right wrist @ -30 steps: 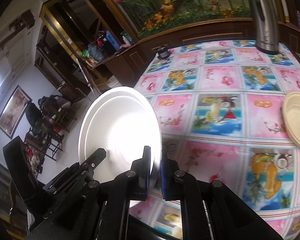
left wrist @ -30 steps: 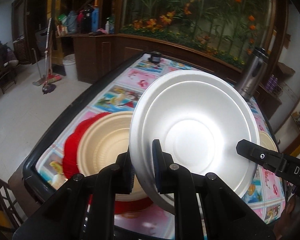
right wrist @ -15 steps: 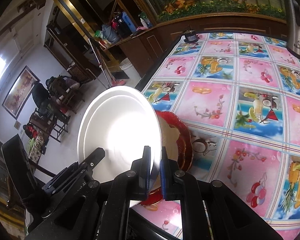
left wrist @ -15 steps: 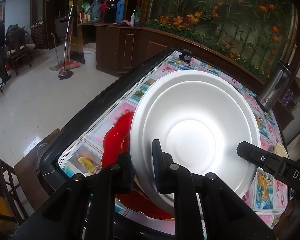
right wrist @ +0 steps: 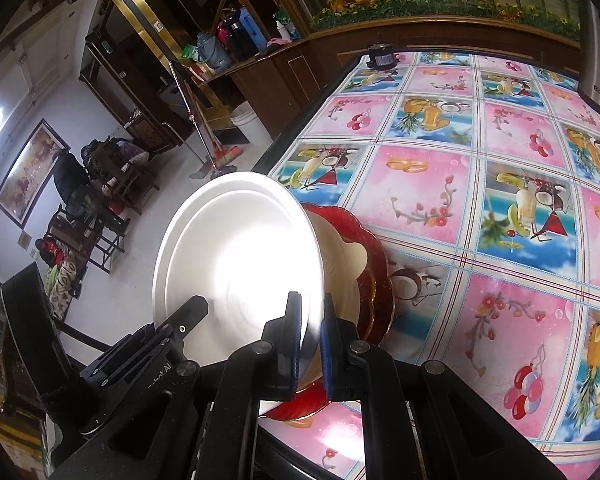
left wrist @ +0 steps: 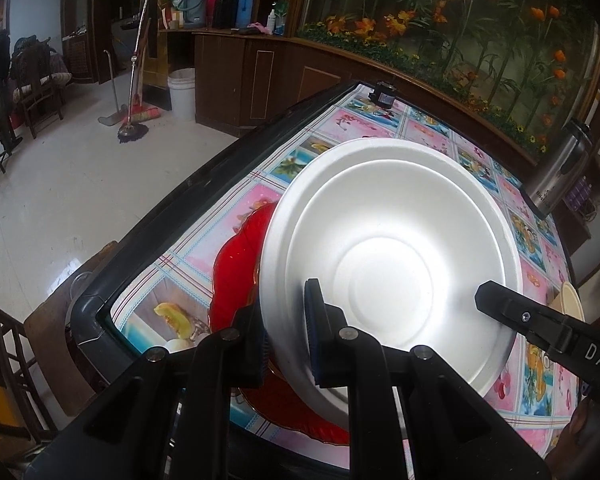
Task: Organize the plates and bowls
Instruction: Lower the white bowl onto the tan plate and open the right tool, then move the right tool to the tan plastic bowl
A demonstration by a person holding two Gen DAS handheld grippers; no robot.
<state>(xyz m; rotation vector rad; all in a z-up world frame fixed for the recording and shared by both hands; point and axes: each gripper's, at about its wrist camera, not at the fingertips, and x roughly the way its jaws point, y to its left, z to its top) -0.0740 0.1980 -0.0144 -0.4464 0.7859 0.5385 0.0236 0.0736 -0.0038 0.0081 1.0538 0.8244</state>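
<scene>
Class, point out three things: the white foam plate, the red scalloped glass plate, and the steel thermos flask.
white foam plate (left wrist: 384, 280), left wrist view, centre well.
red scalloped glass plate (left wrist: 234, 268), left wrist view, left rim.
steel thermos flask (left wrist: 560, 172), left wrist view, body.

White foam plate (left wrist: 392, 264): plain white throughout, no pattern, with a bright glare at its centre. Red scalloped plate (left wrist: 236, 268): glossy translucent red with a thin gold rim line. Cream bowl (right wrist: 342, 276): pale cream, unpatterned. Tablecloth (right wrist: 440, 184): grid of pink and blue squares printed with fruit, cherries and drinks, divided by thin red and blue plaid lines. Table edge (left wrist: 172, 208): dark grey. Left gripper (left wrist: 286, 344) and right gripper (right wrist: 311, 344): black bodies with blue pads. Thermos (left wrist: 560, 168): brushed silver with black trim.
</scene>
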